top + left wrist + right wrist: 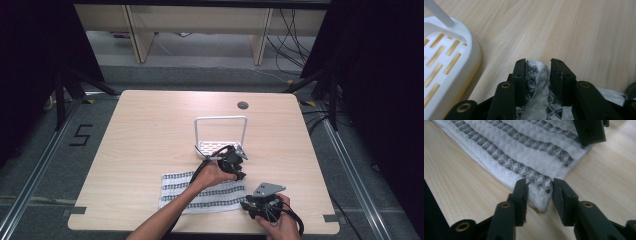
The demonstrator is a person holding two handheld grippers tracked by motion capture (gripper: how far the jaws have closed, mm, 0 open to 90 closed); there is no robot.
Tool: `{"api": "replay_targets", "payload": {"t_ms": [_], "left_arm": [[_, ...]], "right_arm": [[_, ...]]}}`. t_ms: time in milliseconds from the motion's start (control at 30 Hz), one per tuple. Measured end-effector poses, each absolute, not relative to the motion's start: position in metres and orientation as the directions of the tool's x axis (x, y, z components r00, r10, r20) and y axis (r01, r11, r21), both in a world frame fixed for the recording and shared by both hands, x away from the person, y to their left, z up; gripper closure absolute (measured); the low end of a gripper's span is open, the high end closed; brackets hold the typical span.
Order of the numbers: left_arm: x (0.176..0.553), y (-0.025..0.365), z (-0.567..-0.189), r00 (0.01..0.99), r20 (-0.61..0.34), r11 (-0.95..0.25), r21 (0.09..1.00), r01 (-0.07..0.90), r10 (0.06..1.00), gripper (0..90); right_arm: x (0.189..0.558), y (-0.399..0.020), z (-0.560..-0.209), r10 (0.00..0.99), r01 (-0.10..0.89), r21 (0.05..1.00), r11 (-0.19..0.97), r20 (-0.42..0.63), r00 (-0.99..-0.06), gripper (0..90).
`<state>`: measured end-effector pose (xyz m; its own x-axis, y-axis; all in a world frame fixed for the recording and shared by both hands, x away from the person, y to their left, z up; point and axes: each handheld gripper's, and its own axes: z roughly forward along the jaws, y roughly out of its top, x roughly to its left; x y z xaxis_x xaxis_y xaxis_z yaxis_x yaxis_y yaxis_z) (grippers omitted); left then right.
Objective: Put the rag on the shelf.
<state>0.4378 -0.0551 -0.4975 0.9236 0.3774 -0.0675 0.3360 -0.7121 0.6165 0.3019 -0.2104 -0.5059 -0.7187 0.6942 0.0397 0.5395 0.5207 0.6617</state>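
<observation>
The striped towel lies flat at the near edge of the table, long axis across the table, stripes running the same way. The left gripper sits at its far right corner, jaws narrowed with bunched cloth between them. The right gripper straddles the near right corner, jaws part open, pads apparently clear of the cloth. A white rack stands just beyond.

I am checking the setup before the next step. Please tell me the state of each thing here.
towel: flat on the table, two right-hand corners between fingers
left gripper: fingers around a bunched towel corner
right gripper: fingers astride a towel corner, gaps visible
white rack: upright, empty
</observation>
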Motion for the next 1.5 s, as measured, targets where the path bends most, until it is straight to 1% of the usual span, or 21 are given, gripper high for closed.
{"api": "replay_targets", "payload": {"t_ms": [33,67,100,133,167,233,300,400,433,533,733,833,1033,1100,1133,1267,1300,1333,1367,1400,1500], "left_arm": [[0.438,-0.055,-0.497,0.924,-0.073,-0.711,0.617,0.338,0.376,71.3],[0.437,-0.054,-0.498,0.922,-0.089,-0.704,0.619,0.348,0.378,73.3],[0.437,-0.054,-0.498,0.922,-0.089,-0.704,0.619,0.348,0.378,75.3],[0.437,-0.054,-0.498,0.921,-0.092,-0.703,0.619,0.350,0.378,75.3],[0.437,-0.053,-0.498,0.922,-0.093,-0.704,0.618,0.350,0.376,78.0],[0.437,-0.053,-0.498,0.921,-0.097,-0.703,0.618,0.353,0.377,80.6],[0.437,-0.051,-0.496,0.926,-0.080,-0.707,0.622,0.337,0.370,83.2],[0.436,-0.049,-0.495,0.925,-0.076,-0.703,0.627,0.335,0.373,84.0],[0.435,-0.047,-0.492,0.925,-0.069,-0.700,0.633,0.330,0.373,84.2],[0.433,-0.044,-0.488,0.918,-0.075,-0.683,0.646,0.341,0.389,84.4],[0.429,-0.033,-0.471,0.914,-0.080,-0.649,0.679,0.342,0.398,84.3],[0.427,-0.026,-0.464,0.908,-0.084,-0.635,0.688,0.351,0.411,84.3],[0.425,-0.016,-0.454,0.906,-0.085,-0.622,0.700,0.351,0.415,84.3],[0.423,-0.013,-0.449,0.898,-0.094,-0.602,0.711,0.363,0.430,84.2],[0.423,-0.010,-0.446,0.904,-0.076,-0.620,0.703,0.347,0.420,84.2],[0.419,-0.002,-0.432,0.888,-0.101,-0.565,0.738,0.369,0.448,84.3],[0.418,0.005,-0.422,0.893,-0.072,-0.582,0.735,0.348,0.443,84.3],[0.418,0.005,-0.422,0.893,-0.072,-0.582,0.735,0.348,0.443,84.3],[0.415,0.007,-0.416,0.881,-0.089,-0.546,0.754,0.364,0.465,84.3],[0.416,0.011,-0.412,0.890,-0.072,-0.567,0.747,0.348,0.451,84.4],[0.411,0.021,-0.397,0.879,-0.090,-0.516,0.780,0.355,0.469,84.5]], "right_arm": [[0.303,-0.211,-0.505,0.689,0.543,0.650,0.531,0.042,-0.723,72.0],[0.303,-0.210,-0.504,0.694,0.557,0.645,0.523,0.056,-0.717,74.3],[0.303,-0.210,-0.504,0.694,0.557,0.645,0.523,0.056,-0.717,74.3],[0.305,-0.211,-0.504,0.691,0.551,0.648,0.526,0.051,-0.721,77.3],[0.305,-0.210,-0.506,0.693,0.549,0.660,0.513,0.059,-0.718,80.5],[0.306,-0.210,-0.504,0.692,0.565,0.646,0.514,0.077,-0.718,83.0],[0.307,-0.210,-0.506,0.690,0.553,0.668,0.499,0.080,-0.719,85.8],[0.307,-0.211,-0.504,0.694,0.562,0.674,0.479,0.102,-0.713,86.4],[0.308,-0.213,-0.502,0.687,0.538,0.696,0.476,0.088,-0.722,86.6],[0.307,-0.213,-0.499,0.683,0.546,0.684,0.483,0.096,-0.724,86.7],[0.305,-0.212,-0.495,0.687,0.541,0.700,0.465,0.099,-0.720,86.7],[0.306,-0.213,-0.493,0.678,0.509,0.721,0.470,0.074,-0.731,86.7],[0.303,-0.211,-0.487,0.687,0.509,0.736,0.445,0.083,-0.721,86.8],[0.305,-0.212,-0.484,0.682,0.493,0.746,0.448,0.071,-0.728,86.9],[0.305,-0.213,-0.483,0.682,0.484,0.753,0.445,0.066,-0.729,86.9],[0.308,-0.216,-0.471,0.689,0.467,0.780,0.416,0.065,-0.722,87.1],[0.310,-0.218,-0.463,0.690,0.448,0.797,0.405,0.056,-0.722,87.2],[0.310,-0.218,-0.463,0.690,0.448,0.797,0.405,0.056,-0.722,87.2],[0.310,-0.218,-0.459,0.693,0.453,0.799,0.395,0.064,-0.718,87.2],[0.312,-0.219,-0.450,0.694,0.426,0.820,0.383,0.049,-0.718,87.4],[0.317,-0.218,-0.438,0.690,0.405,0.833,0.377,0.039,-0.722,87.5]]}}
